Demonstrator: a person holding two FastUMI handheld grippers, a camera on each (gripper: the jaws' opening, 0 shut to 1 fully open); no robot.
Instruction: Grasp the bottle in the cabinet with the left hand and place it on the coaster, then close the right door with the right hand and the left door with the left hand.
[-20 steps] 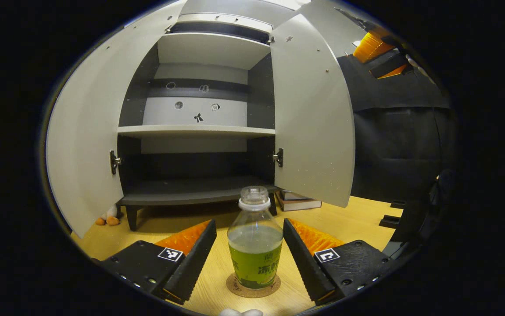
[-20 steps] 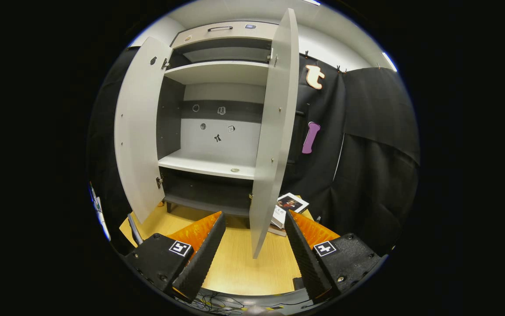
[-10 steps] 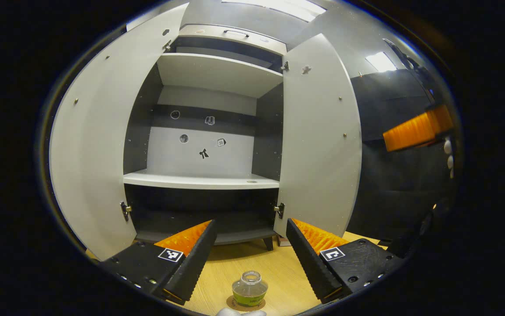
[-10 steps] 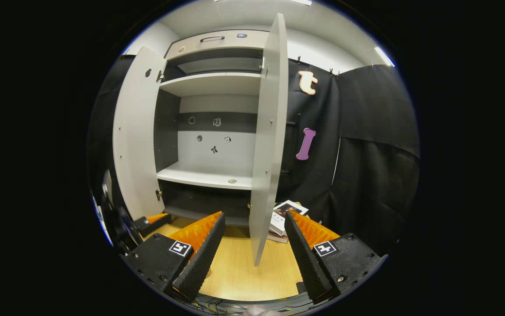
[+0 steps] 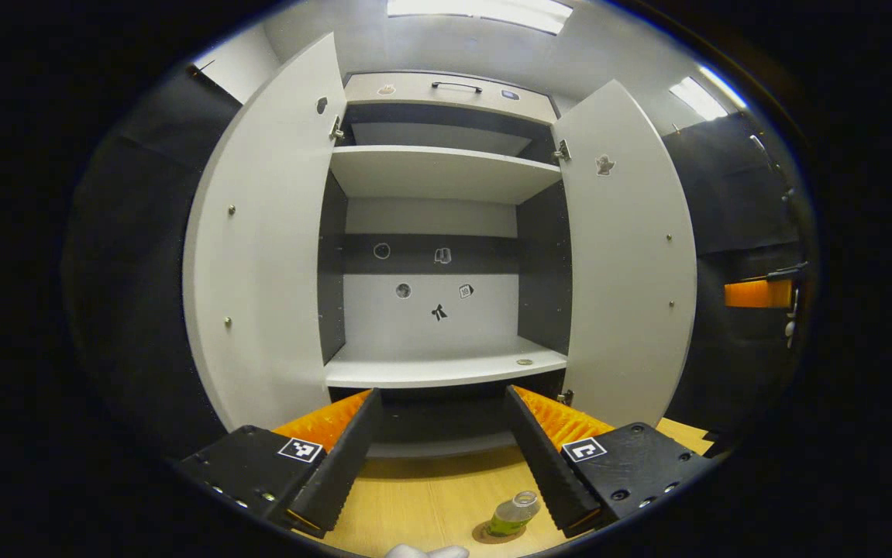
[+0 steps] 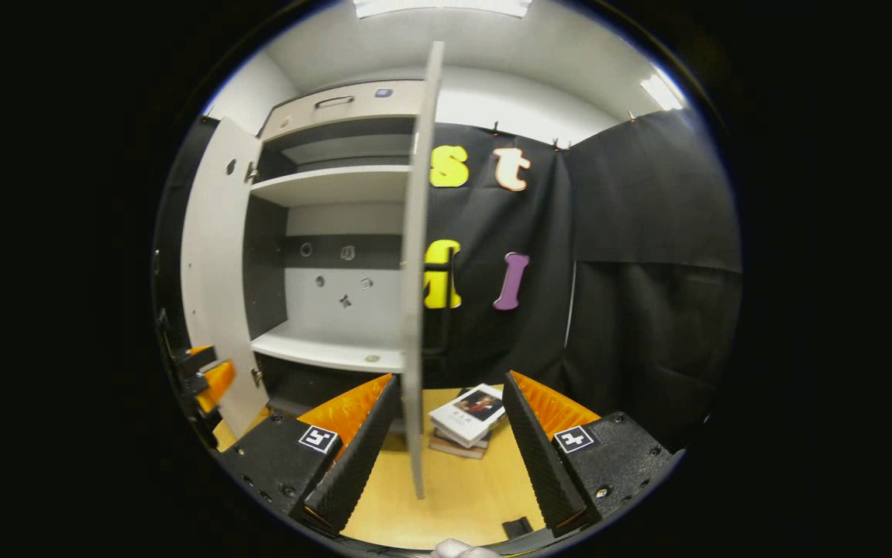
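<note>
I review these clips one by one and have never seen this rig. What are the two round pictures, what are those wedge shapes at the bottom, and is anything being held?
A person holds a two-finger gripper in each hand; each carries a fisheye camera looking along its own fingers, the wedges at the bottom. In the left gripper view the left gripper is open and empty, facing the cabinet with both doors open. The bottle stands on the coaster on the wooden table. In the right gripper view the right gripper, also open, faces the right door edge-on; books lie beyond.
</note>
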